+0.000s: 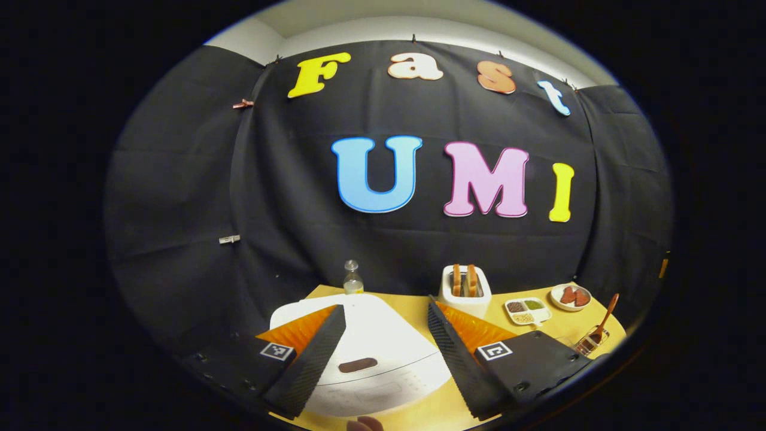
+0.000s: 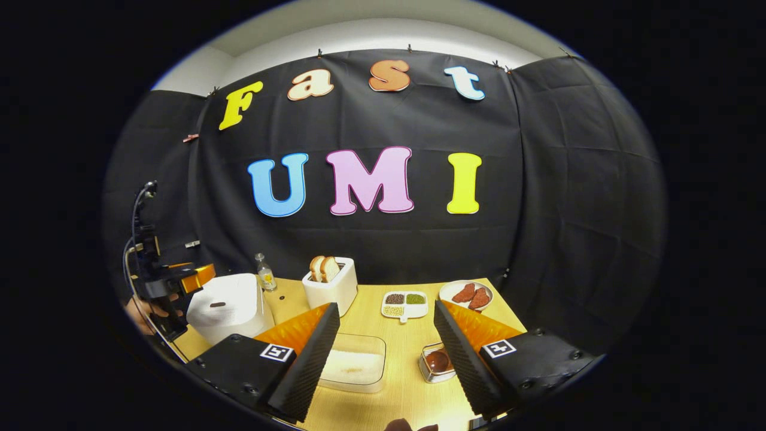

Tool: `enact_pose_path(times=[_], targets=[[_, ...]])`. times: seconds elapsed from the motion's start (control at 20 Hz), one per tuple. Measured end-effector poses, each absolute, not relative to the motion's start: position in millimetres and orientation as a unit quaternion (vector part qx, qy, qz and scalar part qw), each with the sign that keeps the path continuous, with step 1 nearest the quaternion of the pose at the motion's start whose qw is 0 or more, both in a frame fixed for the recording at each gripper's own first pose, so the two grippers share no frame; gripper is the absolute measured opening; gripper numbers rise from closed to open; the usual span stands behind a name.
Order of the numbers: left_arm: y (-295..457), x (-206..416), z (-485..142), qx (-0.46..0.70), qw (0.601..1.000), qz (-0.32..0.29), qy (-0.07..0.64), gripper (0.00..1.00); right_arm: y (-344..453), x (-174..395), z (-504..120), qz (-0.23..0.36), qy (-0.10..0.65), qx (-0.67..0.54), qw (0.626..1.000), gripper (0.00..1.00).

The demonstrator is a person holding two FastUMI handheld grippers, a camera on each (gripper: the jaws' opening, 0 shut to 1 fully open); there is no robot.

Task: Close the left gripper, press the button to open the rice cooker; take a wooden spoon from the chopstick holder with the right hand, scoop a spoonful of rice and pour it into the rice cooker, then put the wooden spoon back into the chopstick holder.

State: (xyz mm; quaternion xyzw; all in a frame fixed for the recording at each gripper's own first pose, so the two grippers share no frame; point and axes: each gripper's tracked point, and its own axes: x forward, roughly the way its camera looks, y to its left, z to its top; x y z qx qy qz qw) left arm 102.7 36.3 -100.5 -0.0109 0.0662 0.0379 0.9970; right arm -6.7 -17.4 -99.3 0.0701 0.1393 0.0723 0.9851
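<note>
Left tool (image 1: 386, 332) is spread wide over the shut rice cooker (image 1: 371, 335), its brown lid button (image 1: 358, 364) between the fingers; right tool (image 2: 386, 344) is open too. Wooden spoon (image 1: 603, 320) stands in the chopstick holder (image 1: 589, 343) well right of the cooker. Looks light and stiff, so I'd pinch the bare upper handle.

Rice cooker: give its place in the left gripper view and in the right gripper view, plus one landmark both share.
Left gripper view: the white rice cooker sits low and centre, lid shut, between that gripper's spread fingers.
Right gripper view: the rice cooker stands at the lower left, on the table's left edge, beside the left gripper.
Shared landmark: the white toaster holding bread slices, to the cooker's right in both.
</note>
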Motion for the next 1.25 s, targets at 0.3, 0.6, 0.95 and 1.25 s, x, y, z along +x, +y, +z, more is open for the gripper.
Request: enact_pose_path(times=[0.3,0.6,0.95,1.25], targets=[[-1,68,-51,-0.019,1.000,-0.013,0.019,0.95,-17,-1,-72,0.065,0.103,0.045,0.992,0.98],[-28,32,-17,-0.006,0.999,-0.047,-0.024,0.95,-14,-1,-54,0.059,0.075,0.046,0.994,0.98],[-42,8,-18,-0.022,0.998,-0.064,-0.017,0.95,-19,-5,-53,0.049,0.073,0.049,0.995,0.98],[-35,8,-19,-0.021,0.998,-0.059,-0.014,0.95,-27,-8,-57,0.043,0.080,0.051,0.995,0.98]])
